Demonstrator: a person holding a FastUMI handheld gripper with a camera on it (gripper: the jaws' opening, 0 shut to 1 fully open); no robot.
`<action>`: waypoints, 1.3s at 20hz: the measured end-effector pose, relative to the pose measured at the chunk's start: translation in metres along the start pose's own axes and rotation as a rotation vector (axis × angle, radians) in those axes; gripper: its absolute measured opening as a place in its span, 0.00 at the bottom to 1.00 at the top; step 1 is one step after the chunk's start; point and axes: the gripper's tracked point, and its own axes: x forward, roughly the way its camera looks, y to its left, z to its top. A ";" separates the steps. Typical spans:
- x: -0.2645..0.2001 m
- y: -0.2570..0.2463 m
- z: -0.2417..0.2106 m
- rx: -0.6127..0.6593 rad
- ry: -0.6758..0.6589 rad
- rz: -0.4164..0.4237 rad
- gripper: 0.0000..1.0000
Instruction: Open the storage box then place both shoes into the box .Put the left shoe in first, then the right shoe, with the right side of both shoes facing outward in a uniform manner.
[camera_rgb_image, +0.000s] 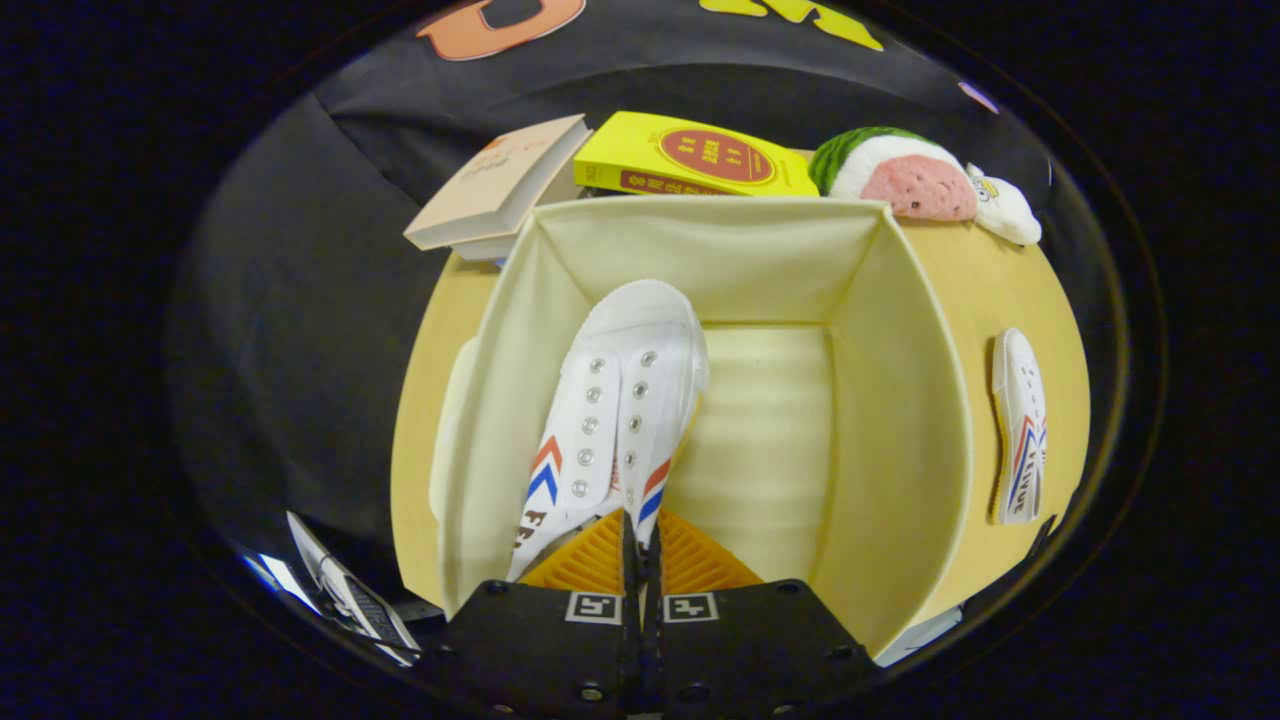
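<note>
I look down into the open cream storage box (905, 400) on the yellow table. A white canvas shoe (625, 370) with red and blue chevrons is inside it, toe pointing at the far wall, toward the box's left side. My gripper (640, 535) is shut, and its two fingers pinch the shoe's collar at the heel end. The second white shoe (1018, 430) lies on its side on the table, outside the box's right wall.
Two books, a beige one (490, 185) and a yellow one (685, 155), lie behind the box. A watermelon plush (900, 175) sits at the back right. A pale flat piece (448, 440) rests against the box's left wall. The yellow table (1000, 280) ends close around the box.
</note>
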 end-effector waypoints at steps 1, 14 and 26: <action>0.008 0.000 0.003 0.002 0.008 -0.019 0.00; 0.016 -0.008 0.011 -0.104 0.108 -0.017 0.26; -0.125 -0.055 0.012 -0.195 0.079 0.112 0.95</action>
